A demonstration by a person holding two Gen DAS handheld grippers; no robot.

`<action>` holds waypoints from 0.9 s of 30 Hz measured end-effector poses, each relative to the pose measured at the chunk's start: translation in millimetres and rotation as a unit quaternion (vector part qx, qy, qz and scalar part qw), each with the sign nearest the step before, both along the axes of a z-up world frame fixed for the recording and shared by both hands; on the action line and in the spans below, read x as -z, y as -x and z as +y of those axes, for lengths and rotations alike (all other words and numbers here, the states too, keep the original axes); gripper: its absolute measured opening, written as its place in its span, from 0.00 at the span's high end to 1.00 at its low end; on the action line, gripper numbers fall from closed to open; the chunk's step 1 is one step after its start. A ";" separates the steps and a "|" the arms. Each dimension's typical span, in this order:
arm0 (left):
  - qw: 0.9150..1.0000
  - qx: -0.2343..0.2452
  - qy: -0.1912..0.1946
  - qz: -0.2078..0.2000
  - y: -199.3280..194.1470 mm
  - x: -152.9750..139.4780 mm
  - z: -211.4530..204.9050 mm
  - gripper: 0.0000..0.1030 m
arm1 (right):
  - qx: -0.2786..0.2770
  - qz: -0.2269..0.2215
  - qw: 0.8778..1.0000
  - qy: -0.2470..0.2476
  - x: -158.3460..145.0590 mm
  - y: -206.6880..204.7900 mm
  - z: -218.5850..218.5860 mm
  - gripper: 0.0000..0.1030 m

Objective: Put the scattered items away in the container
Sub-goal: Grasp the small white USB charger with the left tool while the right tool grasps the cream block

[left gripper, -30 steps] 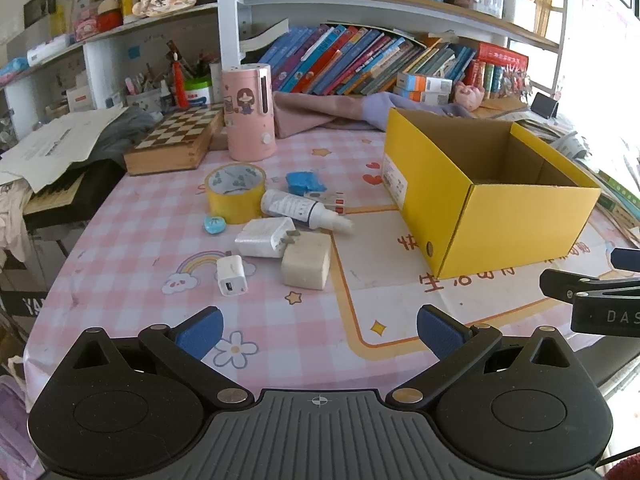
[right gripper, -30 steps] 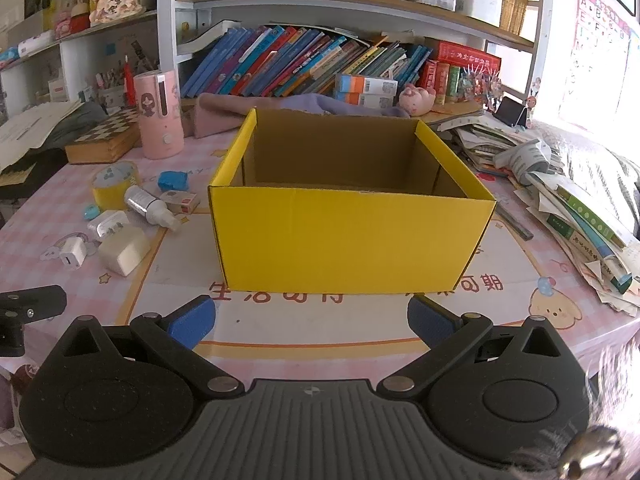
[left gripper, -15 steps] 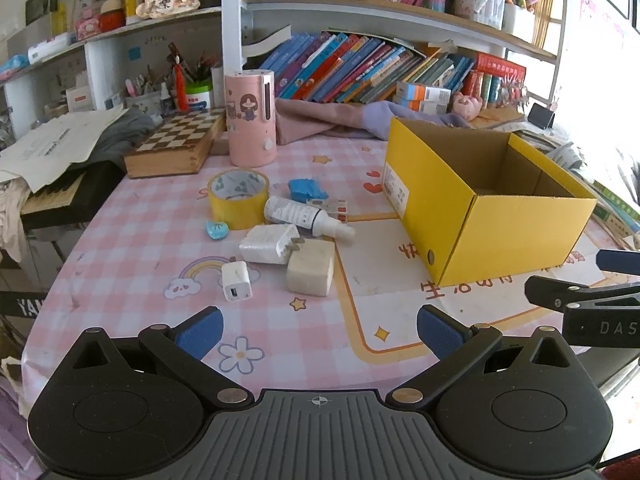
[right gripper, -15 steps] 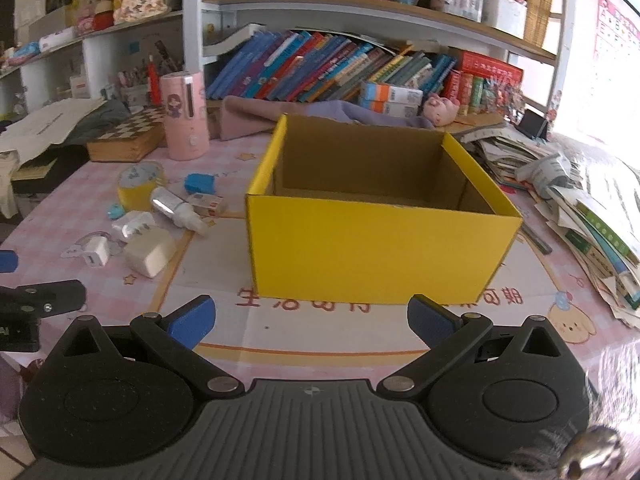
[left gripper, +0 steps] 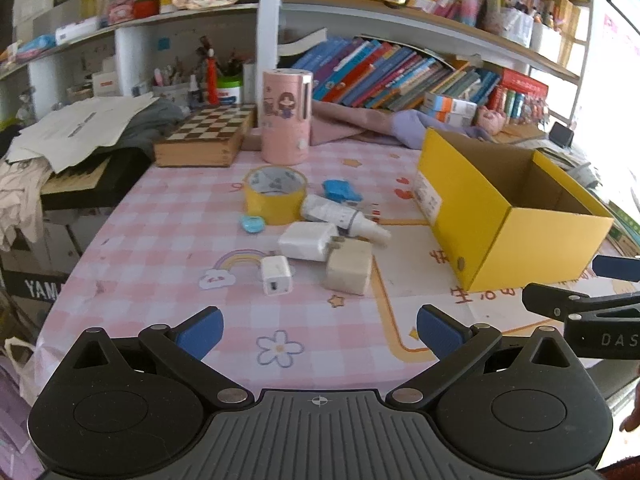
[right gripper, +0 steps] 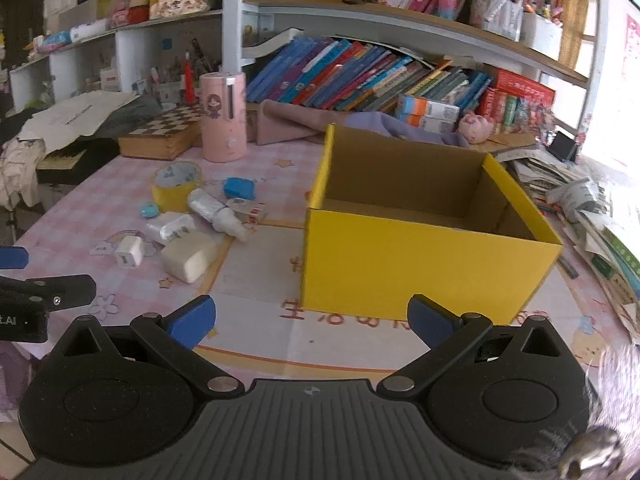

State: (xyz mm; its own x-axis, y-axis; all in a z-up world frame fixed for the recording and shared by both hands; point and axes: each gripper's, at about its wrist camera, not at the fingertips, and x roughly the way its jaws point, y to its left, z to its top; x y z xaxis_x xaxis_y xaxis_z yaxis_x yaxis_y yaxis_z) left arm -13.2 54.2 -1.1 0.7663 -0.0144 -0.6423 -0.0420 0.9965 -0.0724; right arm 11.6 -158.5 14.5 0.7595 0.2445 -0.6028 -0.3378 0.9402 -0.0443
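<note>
A yellow cardboard box stands open on the pink checked tablecloth. Left of it lie scattered items: a yellow tape roll, a white bottle, a white charger, a beige block charger, a small white plug, a blue packet and a blue disc. My left gripper hovers open before the items. My right gripper is open, near the box's front.
A pink cylinder, a chessboard box and crumpled cloth sit at the table's back. Bookshelves rise behind. Papers and books pile at the right. A keyboard lies off the left edge.
Both grippers have drifted back and turned slightly left, so the items sit more central in the left view and the box has shifted right in the right view. Nothing was grasped.
</note>
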 end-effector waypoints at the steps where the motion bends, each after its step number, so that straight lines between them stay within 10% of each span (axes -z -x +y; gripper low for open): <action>1: 1.000 -0.003 0.001 0.000 0.1 -0.4 2.3 0.00 | -0.006 0.001 1.000 -0.001 -0.2 0.3 2.7 0.00; 27: 0.999 -0.027 0.012 -0.016 6.3 -1.6 24.1 0.01 | -0.112 -0.007 0.993 0.029 -6.9 7.9 47.4 0.42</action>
